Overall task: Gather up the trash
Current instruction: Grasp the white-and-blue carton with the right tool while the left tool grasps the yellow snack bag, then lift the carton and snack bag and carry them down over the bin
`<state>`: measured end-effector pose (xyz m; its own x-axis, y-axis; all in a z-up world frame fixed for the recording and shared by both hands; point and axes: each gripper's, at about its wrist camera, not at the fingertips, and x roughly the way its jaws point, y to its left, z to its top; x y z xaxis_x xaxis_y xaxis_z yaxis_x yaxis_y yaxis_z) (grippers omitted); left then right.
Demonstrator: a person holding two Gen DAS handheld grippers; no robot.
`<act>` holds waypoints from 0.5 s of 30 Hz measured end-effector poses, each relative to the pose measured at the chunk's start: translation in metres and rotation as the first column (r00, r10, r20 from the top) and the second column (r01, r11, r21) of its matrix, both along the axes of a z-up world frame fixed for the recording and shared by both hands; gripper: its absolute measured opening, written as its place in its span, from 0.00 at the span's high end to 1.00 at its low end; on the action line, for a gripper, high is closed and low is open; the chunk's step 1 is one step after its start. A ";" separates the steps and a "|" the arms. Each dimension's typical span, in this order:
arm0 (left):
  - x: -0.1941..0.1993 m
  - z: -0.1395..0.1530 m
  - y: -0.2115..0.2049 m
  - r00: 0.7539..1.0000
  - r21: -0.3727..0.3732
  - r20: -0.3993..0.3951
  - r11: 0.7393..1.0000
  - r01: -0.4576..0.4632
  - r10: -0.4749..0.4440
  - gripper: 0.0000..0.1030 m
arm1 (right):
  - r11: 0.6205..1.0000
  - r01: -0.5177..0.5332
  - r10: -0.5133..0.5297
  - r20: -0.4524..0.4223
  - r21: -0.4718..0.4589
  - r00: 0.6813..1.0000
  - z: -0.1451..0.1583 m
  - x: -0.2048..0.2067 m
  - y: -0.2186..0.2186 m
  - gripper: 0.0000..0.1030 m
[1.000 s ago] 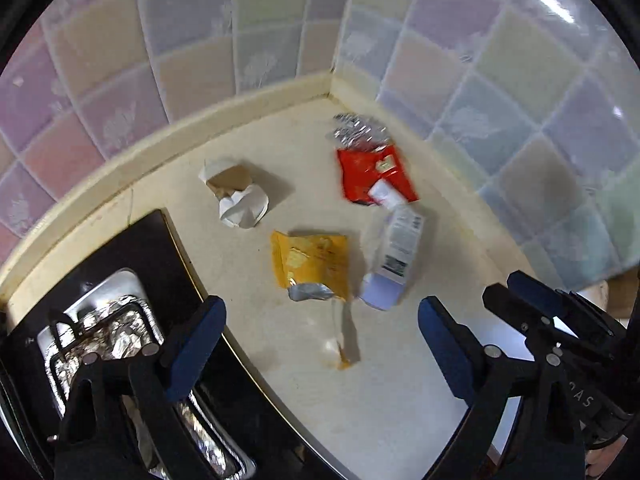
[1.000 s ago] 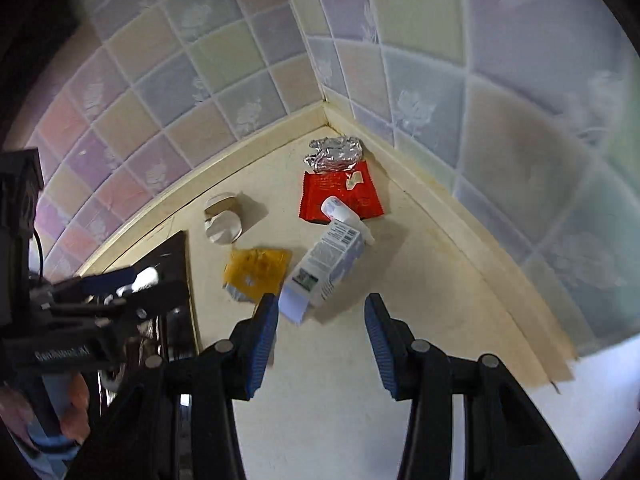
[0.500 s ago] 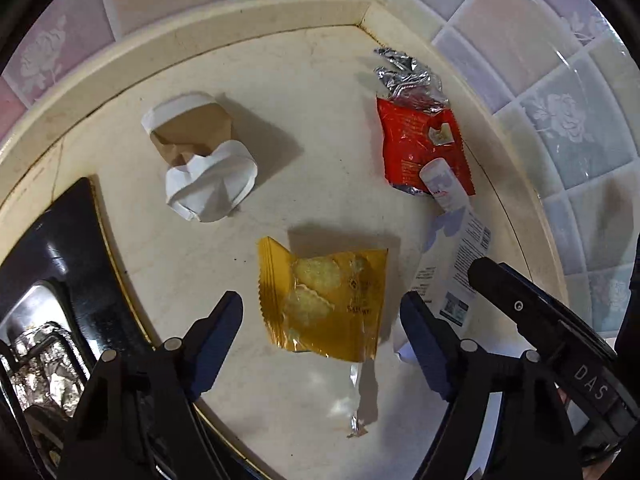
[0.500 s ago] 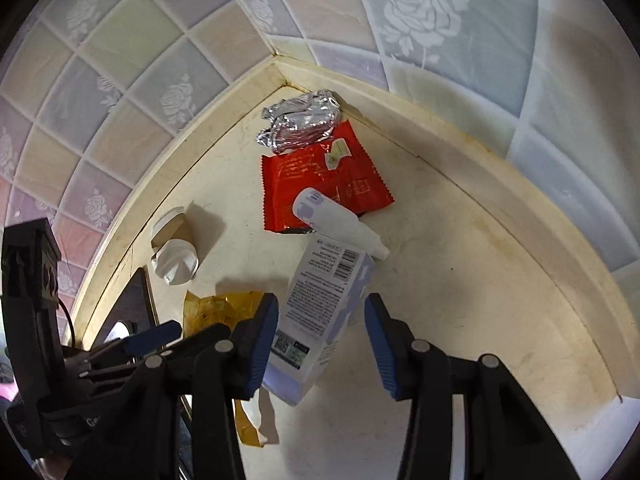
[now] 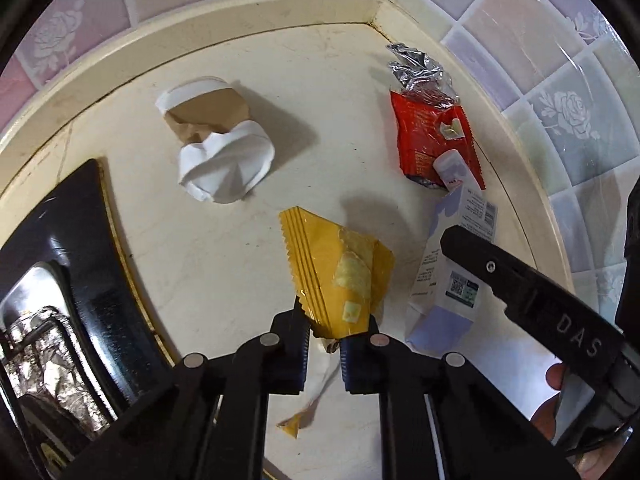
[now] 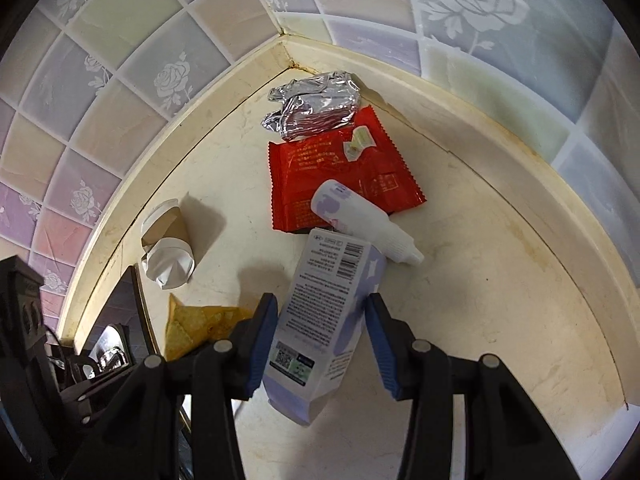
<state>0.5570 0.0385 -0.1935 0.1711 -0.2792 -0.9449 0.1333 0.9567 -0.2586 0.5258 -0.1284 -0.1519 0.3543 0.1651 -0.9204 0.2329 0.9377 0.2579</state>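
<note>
My left gripper [image 5: 323, 334] is shut on the near end of a yellow snack wrapper [image 5: 340, 268], which stands crumpled up from the counter; the wrapper also shows in the right wrist view [image 6: 196, 326]. My right gripper [image 6: 322, 328] is open, one finger on each side of a white and lilac carton [image 6: 324, 320] lying on the counter; the carton also shows in the left wrist view [image 5: 452, 276]. A small white bottle [image 6: 360, 220] lies on a red wrapper [image 6: 340, 168]. Crumpled foil [image 6: 312, 112] sits in the corner. A crushed paper cup [image 5: 216, 144] lies at the left.
Tiled walls meet in a corner behind the trash, with a raised cream ledge [image 6: 500, 140] along them. A black stove top [image 5: 68, 264] with a foil-lined burner [image 5: 44, 352] lies at the left. A torn wrapper strip [image 5: 308, 408] lies under my left gripper.
Both grippers have moved down and forward to the trash. My left gripper has shut on the yellow wrapper and crumpled it upright. My right gripper's fingers now straddle the carton.
</note>
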 end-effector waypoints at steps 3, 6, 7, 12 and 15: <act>-0.002 0.010 0.004 1.000 0.027 0.027 1.000 -0.009 0.009 0.91 | 0.999 -0.001 0.001 -0.014 -0.042 1.000 0.000 0.004 0.007 0.50; -0.009 0.019 0.005 0.997 0.075 0.072 0.997 -0.019 0.014 0.92 | 0.996 -0.008 0.004 -0.047 -0.084 0.999 -0.003 0.008 0.013 0.45; -0.011 0.021 0.005 0.997 0.083 0.080 0.996 -0.024 0.018 0.92 | 0.996 -0.016 0.010 -0.064 -0.093 0.998 -0.006 0.009 0.015 0.45; -0.022 0.030 0.003 0.993 0.151 0.120 0.988 -0.032 0.014 0.92 | 0.991 -0.040 0.030 -0.079 -0.131 0.996 -0.015 0.004 0.020 0.49; -0.037 0.035 0.001 0.986 0.218 0.168 0.975 -0.030 -0.007 0.92 | 0.991 -0.043 0.035 -0.062 -0.129 0.997 -0.014 -0.006 0.017 0.66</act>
<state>0.5196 0.0391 -0.1585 0.3338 -0.0656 -0.9404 0.1455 0.9892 -0.0174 0.5195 -0.1114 -0.1658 0.2944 0.0554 -0.9541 0.2066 0.9710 0.1201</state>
